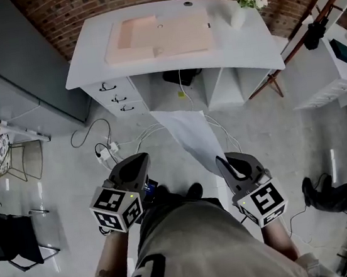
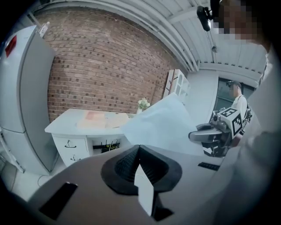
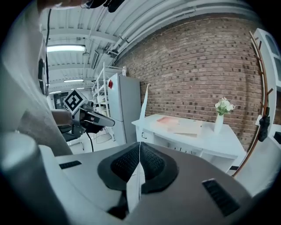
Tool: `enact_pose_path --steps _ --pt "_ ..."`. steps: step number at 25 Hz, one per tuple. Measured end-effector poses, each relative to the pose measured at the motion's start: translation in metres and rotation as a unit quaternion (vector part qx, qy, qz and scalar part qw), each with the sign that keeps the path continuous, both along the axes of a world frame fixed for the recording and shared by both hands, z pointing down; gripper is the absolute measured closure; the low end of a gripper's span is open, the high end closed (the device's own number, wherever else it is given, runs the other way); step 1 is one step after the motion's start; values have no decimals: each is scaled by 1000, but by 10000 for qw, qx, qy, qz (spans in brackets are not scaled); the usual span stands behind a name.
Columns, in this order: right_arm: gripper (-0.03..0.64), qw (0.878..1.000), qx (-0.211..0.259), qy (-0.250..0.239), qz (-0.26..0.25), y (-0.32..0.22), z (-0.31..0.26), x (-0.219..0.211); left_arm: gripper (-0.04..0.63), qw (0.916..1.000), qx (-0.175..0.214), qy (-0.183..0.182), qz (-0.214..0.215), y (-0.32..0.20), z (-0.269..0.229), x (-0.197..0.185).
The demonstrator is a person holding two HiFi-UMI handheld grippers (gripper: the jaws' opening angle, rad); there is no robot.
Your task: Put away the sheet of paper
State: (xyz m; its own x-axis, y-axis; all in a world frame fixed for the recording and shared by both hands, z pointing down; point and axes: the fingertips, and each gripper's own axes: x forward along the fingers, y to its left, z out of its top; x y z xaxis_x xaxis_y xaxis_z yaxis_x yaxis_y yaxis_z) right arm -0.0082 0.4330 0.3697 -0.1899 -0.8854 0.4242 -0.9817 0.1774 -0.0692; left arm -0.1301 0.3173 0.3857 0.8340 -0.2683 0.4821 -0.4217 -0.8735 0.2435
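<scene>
The person is standing a little back from a white desk (image 1: 237, 47) set against a brick wall (image 1: 80, 4) and is holding 1 gripper in each hand. The right gripper (image 1: 225, 161) is gripping the sheet of paper (image 1: 188, 132): its 2 jaws are pressed shut on the sheet's near corner. From there the white sheet is reaching forward in the air over the floor, its far edge pointing toward the open space under the desk. In the right gripper view the right gripper (image 3: 140, 146) is showing the sheet (image 3: 142, 110) edge-on, as a thin white line rising out of the closed pads. The left gripper (image 1: 140, 159) is hovering to the left of the sheet, apart from it, with its jaws closed together. In the left gripper view the left gripper (image 2: 139, 149) is facing the desk (image 2: 66, 125), and the sheet (image 2: 162, 127) is spreading out just beyond it, running to the right gripper (image 2: 198, 136) at the right. The right gripper view is likewise catching the left gripper (image 3: 109, 123) off to the left, in front of a tall fridge (image 3: 125, 105). On the desk 2 flat pinkish boards (image 1: 157, 35) are lying side by side, and a white vase of flowers (image 1: 242, 6) is standing upright near the right end. 3 drawers (image 1: 116, 91) are sitting under the desk's left side, and cables (image 1: 108, 151) are trailing across the floor in front of them.
</scene>
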Motion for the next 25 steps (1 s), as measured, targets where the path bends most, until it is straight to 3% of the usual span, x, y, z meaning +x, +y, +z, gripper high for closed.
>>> enact_pose_path --steps 5,10,13,18,25 --pt "594 10000 -27 -7 -62 10 1 16 581 9999 112 1 20 9 -6 14" --pt "594 10000 -70 -26 -46 9 2 23 581 9974 -497 423 -293 5 -9 9" --pt "594 9999 -8 -74 -105 3 -3 19 581 9976 -510 346 -328 1 -7 6" --pt "594 9991 -158 322 -235 3 7 13 581 9973 -602 369 -220 -1 1 12" --pt "594 9992 -347 173 89 -5 14 26 581 9983 -520 244 7 -14 10 23"
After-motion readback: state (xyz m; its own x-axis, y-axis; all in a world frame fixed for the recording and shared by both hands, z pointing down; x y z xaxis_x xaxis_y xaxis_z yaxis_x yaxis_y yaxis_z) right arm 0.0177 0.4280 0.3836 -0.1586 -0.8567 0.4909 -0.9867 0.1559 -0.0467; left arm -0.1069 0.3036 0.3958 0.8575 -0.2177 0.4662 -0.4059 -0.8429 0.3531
